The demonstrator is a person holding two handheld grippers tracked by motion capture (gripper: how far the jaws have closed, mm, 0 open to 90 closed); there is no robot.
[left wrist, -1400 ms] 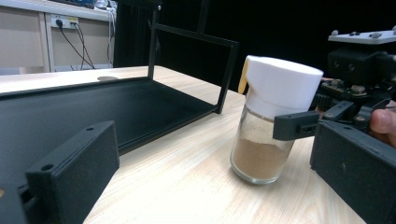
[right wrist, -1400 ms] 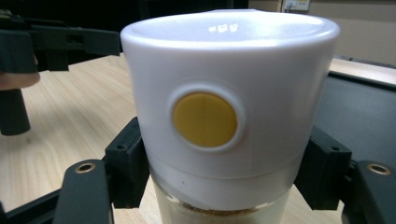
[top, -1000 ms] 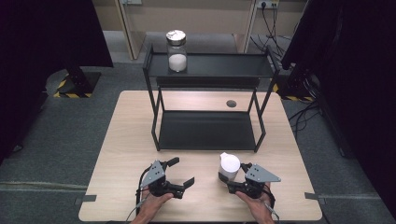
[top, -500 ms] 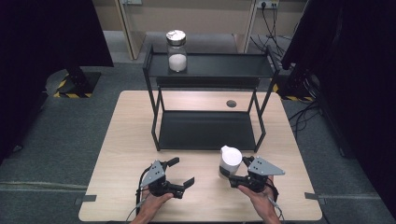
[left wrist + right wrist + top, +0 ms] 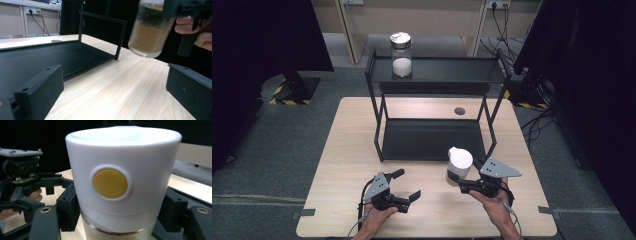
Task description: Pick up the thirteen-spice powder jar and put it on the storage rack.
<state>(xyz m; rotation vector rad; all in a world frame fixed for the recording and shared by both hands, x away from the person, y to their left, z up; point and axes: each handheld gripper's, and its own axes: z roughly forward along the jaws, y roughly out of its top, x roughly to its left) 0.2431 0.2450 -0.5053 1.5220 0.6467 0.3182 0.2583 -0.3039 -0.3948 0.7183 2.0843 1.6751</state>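
Two grippers low over front of table (image 5: 337,165). Left gripper (image 5: 404,186): jaws wide apart, nothing between them, parked. Right gripper (image 5: 460,181): clamped on white-capped jar (image 5: 459,162), now lifted clear of tabletop versus a second ago — transfer probably underway. Rack (image 5: 432,140) front edge and right post close ahead; lower shelf bare, top shelf free right of salt jar (image 5: 401,54).
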